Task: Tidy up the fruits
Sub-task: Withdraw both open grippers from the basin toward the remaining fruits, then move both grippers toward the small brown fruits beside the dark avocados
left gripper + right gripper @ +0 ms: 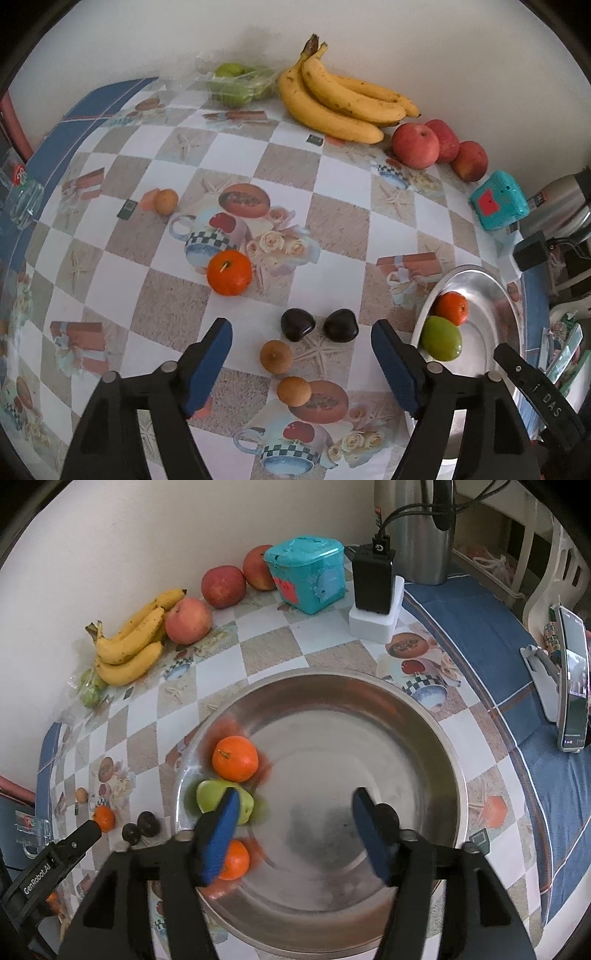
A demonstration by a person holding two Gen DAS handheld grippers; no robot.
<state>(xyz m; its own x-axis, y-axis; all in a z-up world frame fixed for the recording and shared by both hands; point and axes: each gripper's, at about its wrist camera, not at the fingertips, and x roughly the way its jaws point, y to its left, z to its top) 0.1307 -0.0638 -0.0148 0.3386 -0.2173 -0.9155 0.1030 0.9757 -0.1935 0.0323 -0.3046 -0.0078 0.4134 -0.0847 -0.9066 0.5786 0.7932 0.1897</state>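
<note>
My left gripper [301, 334] is open and empty above two dark plums [297, 325] [341, 327] and two small brown fruits [276, 356] [294, 390] on the patterned tablecloth. An orange [229, 272] lies further ahead, a third brown fruit [166, 201] beyond it. My right gripper [293, 805] is open and empty over the steel bowl [369, 716]. The bowl holds two oranges [235, 758] [235, 860] and a green fruit [212, 794]. The bowl [476, 280] also shows at the right of the left wrist view.
Bananas [332, 99], three red apples [415, 146] and a bag of green fruit [236, 83] lie along the back wall. A teal box [306, 574], a black charger on a white block [373, 590], a steel flask [417, 528] and a phone on a stand [570, 679] stand nearby.
</note>
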